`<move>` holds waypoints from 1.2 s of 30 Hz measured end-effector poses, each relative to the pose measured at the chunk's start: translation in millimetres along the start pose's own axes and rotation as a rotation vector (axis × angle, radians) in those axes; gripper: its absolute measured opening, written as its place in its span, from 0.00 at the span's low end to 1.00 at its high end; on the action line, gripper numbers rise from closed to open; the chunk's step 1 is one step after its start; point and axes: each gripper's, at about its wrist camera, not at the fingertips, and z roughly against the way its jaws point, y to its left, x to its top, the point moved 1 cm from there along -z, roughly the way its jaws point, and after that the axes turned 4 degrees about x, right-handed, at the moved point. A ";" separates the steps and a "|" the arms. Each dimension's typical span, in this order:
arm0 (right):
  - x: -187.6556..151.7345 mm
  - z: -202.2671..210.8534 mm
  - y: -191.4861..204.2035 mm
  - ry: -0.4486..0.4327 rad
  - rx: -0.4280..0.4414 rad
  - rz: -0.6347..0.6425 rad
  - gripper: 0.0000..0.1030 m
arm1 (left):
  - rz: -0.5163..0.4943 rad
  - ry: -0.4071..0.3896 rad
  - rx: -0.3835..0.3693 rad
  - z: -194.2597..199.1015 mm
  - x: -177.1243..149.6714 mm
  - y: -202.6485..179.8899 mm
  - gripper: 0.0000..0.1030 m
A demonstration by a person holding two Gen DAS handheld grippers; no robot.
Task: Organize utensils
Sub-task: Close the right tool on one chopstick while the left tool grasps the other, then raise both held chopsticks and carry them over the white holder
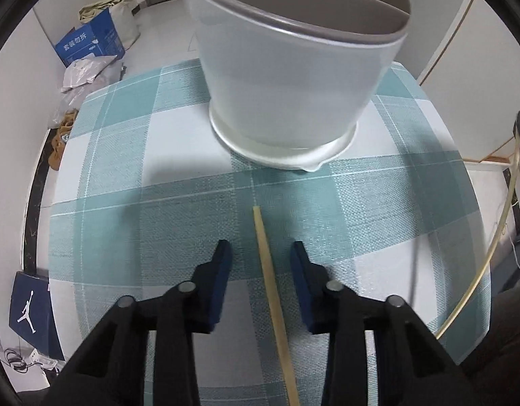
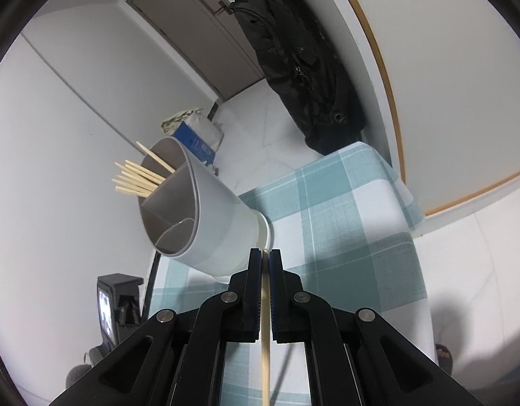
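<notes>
Pinching a pale wooden chopstick (image 2: 266, 308) tight, the right claw (image 2: 266, 253) faces the grey divided plastic holder (image 2: 206, 216). The left claw (image 1: 260, 247) straddles another chopstick (image 1: 272, 291) on the checked surface (image 1: 124, 155), pads apart.

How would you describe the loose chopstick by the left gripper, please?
Find the table with the teal-checked tablecloth and the grey utensil holder standing on it. In front of the holder, a single pale chopstick runs between the left gripper fingers, unlike the chopsticks bundled inside the holder.
</notes>
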 end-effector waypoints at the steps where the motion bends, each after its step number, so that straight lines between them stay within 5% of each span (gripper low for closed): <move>1: -0.1 -0.2 0.7 -0.002 -0.001 0.002 0.03 | -0.005 0.000 0.000 1.1 0.3 -0.7 0.14; 2: -0.2 -0.6 1.3 -0.002 -0.001 0.005 0.03 | -0.008 0.000 -0.004 1.3 0.3 -3.0 0.04; 12: -4.8 -1.6 6.6 0.001 -0.023 0.036 0.03 | 0.007 -0.044 -0.039 6.0 6.7 -6.4 0.02; 28: -18.4 12.9 32.1 -0.059 -0.024 0.134 0.03 | 0.154 -0.384 -0.180 83.0 -1.4 7.0 0.02; 36: -23.3 22.1 50.6 -0.100 -0.025 0.208 0.03 | 0.155 -0.443 -0.198 99.9 -3.5 17.5 0.02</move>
